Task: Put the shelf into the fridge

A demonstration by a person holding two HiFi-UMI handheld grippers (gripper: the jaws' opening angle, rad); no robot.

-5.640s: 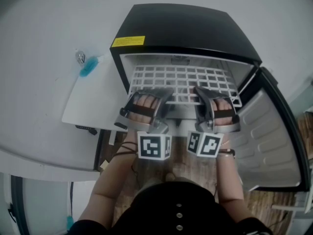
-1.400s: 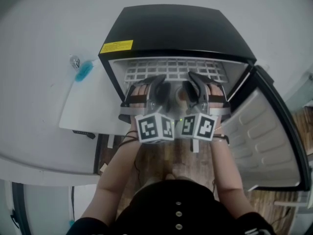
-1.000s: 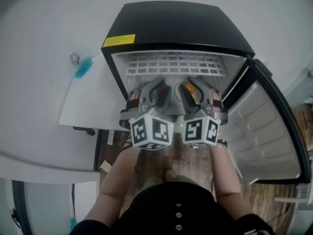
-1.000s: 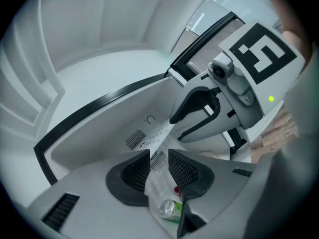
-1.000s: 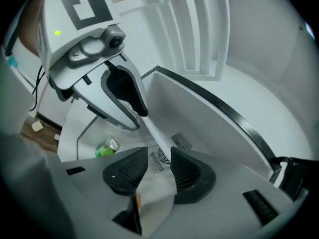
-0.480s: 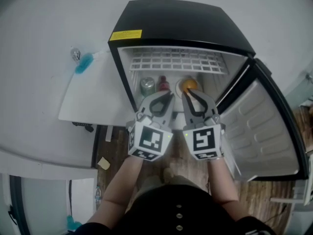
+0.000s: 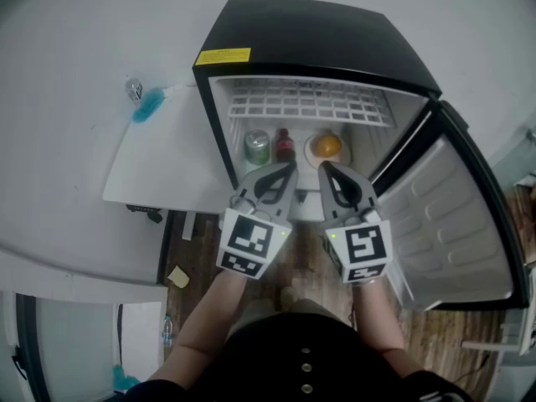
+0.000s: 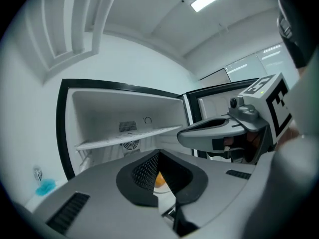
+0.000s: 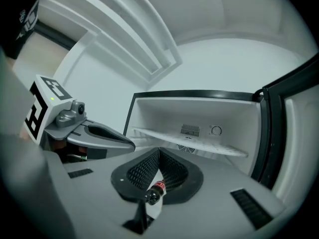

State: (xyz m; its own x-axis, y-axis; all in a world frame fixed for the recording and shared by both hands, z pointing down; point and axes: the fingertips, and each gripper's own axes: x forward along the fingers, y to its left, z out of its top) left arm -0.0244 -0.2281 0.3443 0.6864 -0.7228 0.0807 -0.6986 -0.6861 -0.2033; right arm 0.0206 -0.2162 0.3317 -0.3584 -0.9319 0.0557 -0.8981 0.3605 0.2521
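Observation:
The white wire shelf (image 7: 306, 103) lies level in the upper slot of the open black fridge (image 7: 318, 36); it also shows as a thin white shelf (image 8: 127, 136) in the left gripper view and as a shelf (image 9: 189, 143) in the right gripper view. Both grippers hover side by side in front of the fridge opening, apart from the shelf. My left gripper (image 7: 289, 167) and right gripper (image 7: 325, 167) have just been closing and now stand shut with nothing between their jaws.
Below the shelf stand a green can (image 7: 256, 147), a dark bottle (image 7: 285, 145) and an orange (image 7: 327, 146) on a plate. The fridge door (image 7: 456, 224) hangs open at the right. A white panel (image 7: 159, 157) with a blue item (image 7: 149, 105) lies left.
Both grippers let go of the shelf, drew back out of the fridge toward the person, rolled, and their jaws went from wide open to shut. The shelf stays in its slot.

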